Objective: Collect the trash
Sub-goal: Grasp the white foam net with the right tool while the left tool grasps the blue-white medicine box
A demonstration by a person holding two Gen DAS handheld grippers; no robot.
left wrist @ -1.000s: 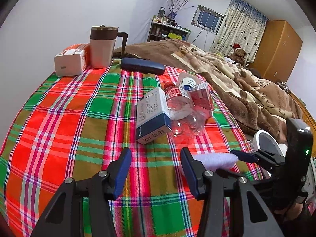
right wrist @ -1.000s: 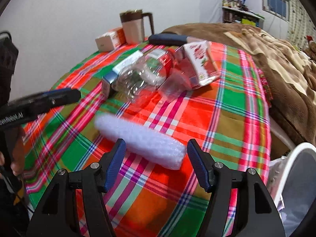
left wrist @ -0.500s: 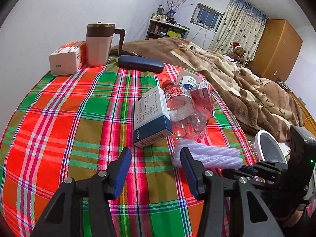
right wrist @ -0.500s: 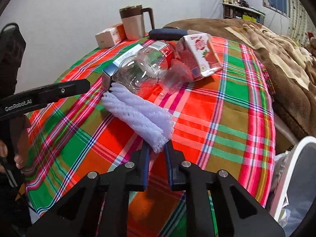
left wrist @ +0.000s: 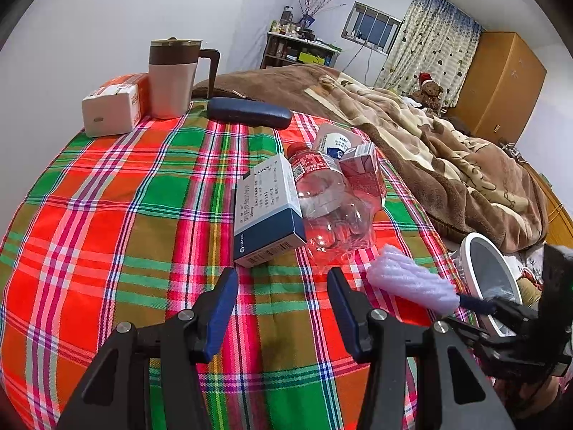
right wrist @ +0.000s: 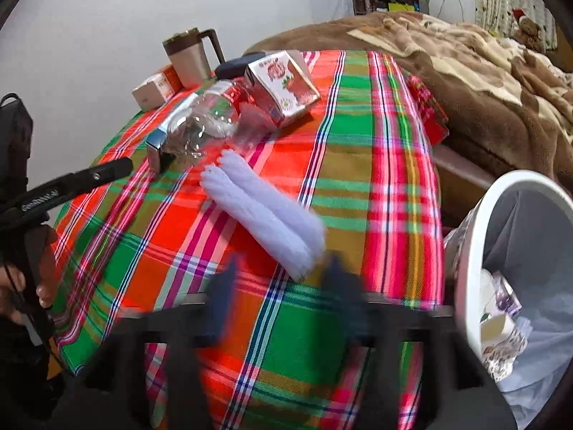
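Foam sleeve (right wrist: 265, 211) near the counter's (left wrist: 107, 222) 3 o'clock edge, beside the bin (right wrist: 476, 236)

Right tool (right wrist: 283, 286) blurred, fingers apart, grip uncertain; the sleeve may drop short of the bin; left tool (left wrist: 283, 308) open, empty.

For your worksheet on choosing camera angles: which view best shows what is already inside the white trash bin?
The right wrist view: it looks down into the trash bin, showing its liner and discarded wrappers. The left wrist view catches only the bin's rim and a sliver of liner at the table's edge.

Home bedroom, blanketed bed (left wrist: 429, 150), wardrobe (left wrist: 501, 82), curtains (left wrist: 429, 43)
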